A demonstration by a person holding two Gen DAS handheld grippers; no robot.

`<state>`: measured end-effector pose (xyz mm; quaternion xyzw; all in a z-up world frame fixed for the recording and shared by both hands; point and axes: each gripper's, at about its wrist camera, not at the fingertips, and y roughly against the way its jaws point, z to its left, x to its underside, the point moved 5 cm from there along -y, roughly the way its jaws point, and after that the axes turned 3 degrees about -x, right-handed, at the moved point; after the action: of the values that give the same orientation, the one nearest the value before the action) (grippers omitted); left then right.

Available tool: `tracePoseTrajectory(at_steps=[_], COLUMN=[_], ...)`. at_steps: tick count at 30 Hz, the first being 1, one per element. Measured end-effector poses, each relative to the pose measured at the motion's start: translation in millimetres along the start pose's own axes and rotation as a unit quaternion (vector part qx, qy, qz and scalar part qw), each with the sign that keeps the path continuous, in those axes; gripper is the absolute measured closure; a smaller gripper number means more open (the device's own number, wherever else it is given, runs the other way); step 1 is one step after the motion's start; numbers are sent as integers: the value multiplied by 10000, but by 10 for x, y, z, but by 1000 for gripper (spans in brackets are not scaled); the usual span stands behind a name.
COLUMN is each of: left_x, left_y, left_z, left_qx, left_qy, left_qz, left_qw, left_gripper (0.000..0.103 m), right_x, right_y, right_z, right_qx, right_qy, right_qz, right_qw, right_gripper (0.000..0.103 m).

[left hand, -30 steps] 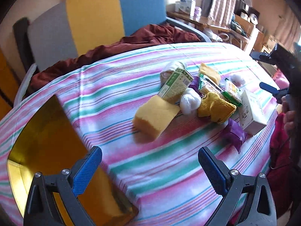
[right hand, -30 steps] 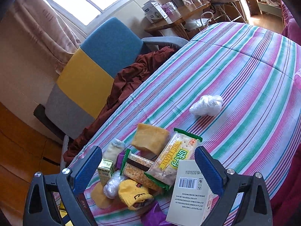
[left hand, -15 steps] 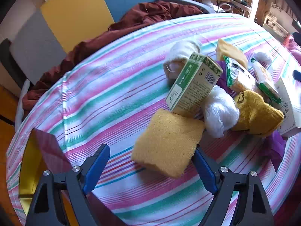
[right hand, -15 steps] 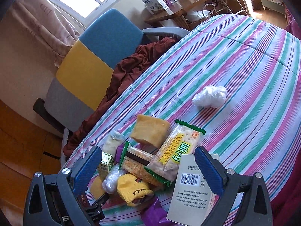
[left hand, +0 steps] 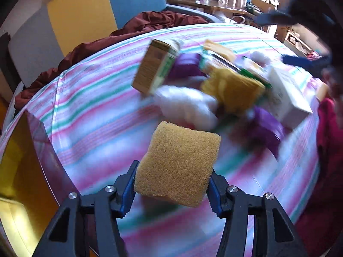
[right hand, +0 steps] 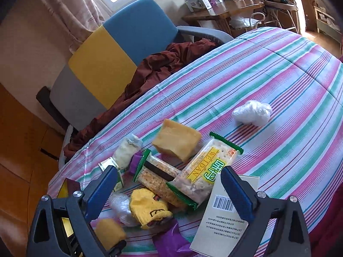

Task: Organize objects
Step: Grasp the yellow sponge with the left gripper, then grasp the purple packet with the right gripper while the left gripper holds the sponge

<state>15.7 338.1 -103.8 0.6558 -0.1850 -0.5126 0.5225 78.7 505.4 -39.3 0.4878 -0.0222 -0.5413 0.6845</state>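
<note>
My left gripper (left hand: 172, 189) is shut on a yellow sponge (left hand: 180, 162) and holds it above the striped tablecloth (left hand: 92, 107); the sponge also shows in the right wrist view (right hand: 109, 232). Beyond it, blurred, lies a pile: a green carton (left hand: 154, 68), a white plastic wad (left hand: 186, 105), a yellow sock (left hand: 231, 90), purple wrapping (left hand: 265, 128) and a white box (left hand: 287, 94). My right gripper (right hand: 169, 189) is open and empty above the pile, over cracker packs (right hand: 205, 171), the yellow sock (right hand: 150, 207) and the white box (right hand: 227, 212).
A yellow-lined box (left hand: 19, 171) stands at the table's left edge. Another yellow sponge (right hand: 178, 141) and a white plastic wad (right hand: 253, 112) lie farther out. A blue, yellow and grey chair (right hand: 111, 49) with a dark red cloth (right hand: 163, 64) stands behind the table.
My left gripper has closed on the yellow sponge and lifted it off the cloth. The right gripper has dropped slightly closer to the pile.
</note>
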Motion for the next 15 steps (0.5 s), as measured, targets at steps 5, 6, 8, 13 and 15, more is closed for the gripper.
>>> tracePoseTrajectory(at_steps=[5, 6, 8, 13, 15], left_x=[318, 326, 324, 307, 302], left_y=[75, 79, 72, 23, 20], left_z=[-196, -170, -126, -122, -104], left_qx=[-107, -30, 77, -9, 42], left_qy=[3, 110, 286, 159, 171], left_qz=[-365, -404, -419, -536, -552], left_qw=[9993, 9991, 9987, 9984, 9983], left_gripper=[46, 46, 47, 47, 47], right_x=[146, 179, 249, 502, 627], right_y=[-130, -155, -205, -332, -385], right_z=[170, 209, 286, 454, 503], right_qx=[13, 10, 27, 33, 187], right_qy=[470, 587, 821, 1469, 1750], right_qz=[369, 450, 623, 1259, 1553], right_qw=[9982, 9973, 9947, 9811, 9721], right_gripper=[9, 9, 11, 19, 26])
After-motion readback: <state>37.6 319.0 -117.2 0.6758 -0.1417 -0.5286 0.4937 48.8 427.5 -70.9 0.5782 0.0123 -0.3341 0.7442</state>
